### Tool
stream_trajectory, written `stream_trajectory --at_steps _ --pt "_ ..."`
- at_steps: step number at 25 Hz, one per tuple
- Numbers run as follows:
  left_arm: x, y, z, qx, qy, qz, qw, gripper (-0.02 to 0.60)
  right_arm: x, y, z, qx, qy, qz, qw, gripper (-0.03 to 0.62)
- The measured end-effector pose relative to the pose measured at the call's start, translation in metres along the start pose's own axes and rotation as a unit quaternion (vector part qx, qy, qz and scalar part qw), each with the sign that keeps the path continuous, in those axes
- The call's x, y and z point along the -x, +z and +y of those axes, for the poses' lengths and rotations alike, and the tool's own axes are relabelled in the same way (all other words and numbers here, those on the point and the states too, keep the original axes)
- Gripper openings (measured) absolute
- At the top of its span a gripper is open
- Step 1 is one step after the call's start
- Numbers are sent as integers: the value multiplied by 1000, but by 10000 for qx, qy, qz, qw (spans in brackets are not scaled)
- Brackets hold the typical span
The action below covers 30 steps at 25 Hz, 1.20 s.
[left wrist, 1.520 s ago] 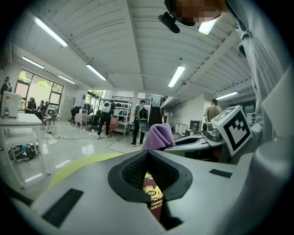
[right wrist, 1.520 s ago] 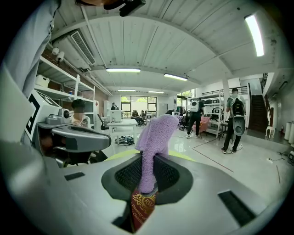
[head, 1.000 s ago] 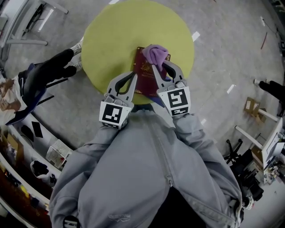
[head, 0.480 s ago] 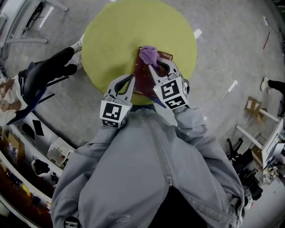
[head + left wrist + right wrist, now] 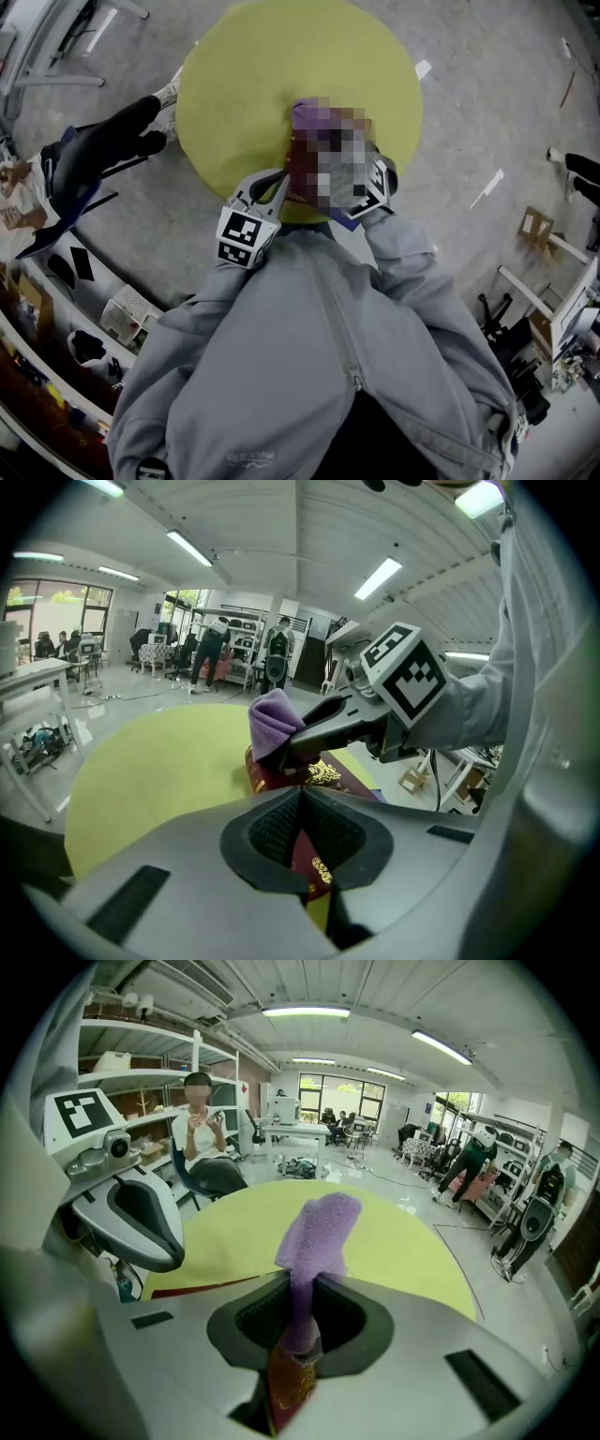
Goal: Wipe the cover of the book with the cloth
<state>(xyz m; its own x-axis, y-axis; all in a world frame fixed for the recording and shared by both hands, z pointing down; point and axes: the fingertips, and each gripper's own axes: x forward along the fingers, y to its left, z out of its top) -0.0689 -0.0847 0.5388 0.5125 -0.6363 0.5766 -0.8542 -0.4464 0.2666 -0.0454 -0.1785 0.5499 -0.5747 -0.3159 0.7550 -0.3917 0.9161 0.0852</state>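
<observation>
A maroon book (image 5: 300, 171) with gold print lies at the near edge of the round yellow table (image 5: 244, 84). My right gripper (image 5: 286, 752) is shut on a purple cloth (image 5: 309, 114), which sticks up between its jaws (image 5: 319, 1232) and rests on the book's far end (image 5: 328, 775). In the head view a mosaic patch covers most of this gripper. My left gripper (image 5: 284, 174) sits at the book's near left edge. Its jaws are shut (image 5: 300, 794), with the maroon cover showing between and under them.
A person in dark clothes (image 5: 103, 150) sits left of the table, also in the right gripper view (image 5: 202, 1138). Shelves stand behind that person. Several people and racks (image 5: 211, 653) are far across the room. Grey floor surrounds the table.
My right gripper has carried the cloth a little to the left across the book's far end. The left gripper has stayed at the book's near left edge.
</observation>
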Motion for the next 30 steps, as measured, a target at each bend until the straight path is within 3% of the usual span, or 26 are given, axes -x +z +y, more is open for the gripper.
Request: stream_trajectory --at_steps 9,16,30 --pt "-11 -27 -11 153 -522 518 9972 18 -26 -6 2 329 135 475 9982 72" --pt "-16 -52 -17 229 -724 976 9923 18 -27 -7 2 282 193 490 9982 72" --pt "-20 -60 -20 473 -617 1057 9914 18 -15 -32 -6 187 69 638 9978 72"
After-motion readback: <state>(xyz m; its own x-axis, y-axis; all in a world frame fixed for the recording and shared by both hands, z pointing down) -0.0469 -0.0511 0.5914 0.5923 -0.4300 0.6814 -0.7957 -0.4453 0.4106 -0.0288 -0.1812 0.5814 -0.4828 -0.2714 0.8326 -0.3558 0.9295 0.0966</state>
